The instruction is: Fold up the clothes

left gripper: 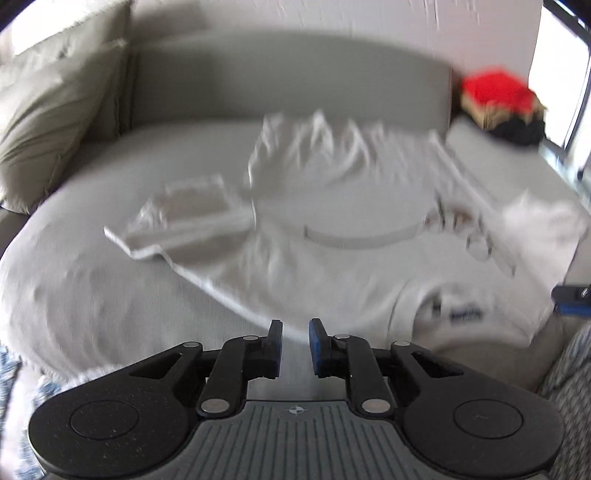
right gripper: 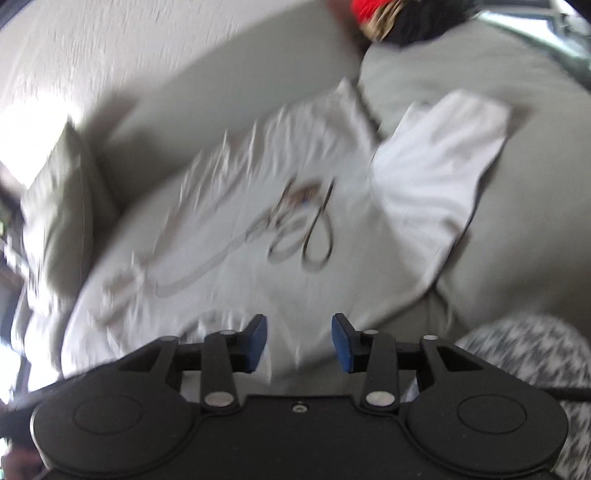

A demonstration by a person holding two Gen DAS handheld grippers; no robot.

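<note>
A white T-shirt (left gripper: 332,206) with a printed design lies spread on a grey sofa seat (left gripper: 110,266), collar toward me. It also shows in the right wrist view (right gripper: 258,236), with one sleeve (right gripper: 443,166) stretched to the right. My left gripper (left gripper: 295,343) is open with a narrow gap, empty, just above the shirt's near edge. My right gripper (right gripper: 298,339) is open wider, empty, over the shirt's collar end. Both views are motion-blurred.
Grey cushions (left gripper: 48,122) lean at the sofa's left end. A pile of red, tan and black clothes (left gripper: 506,107) sits at the back right, also in the right wrist view (right gripper: 391,18). A patterned fabric (right gripper: 528,354) lies at the near right.
</note>
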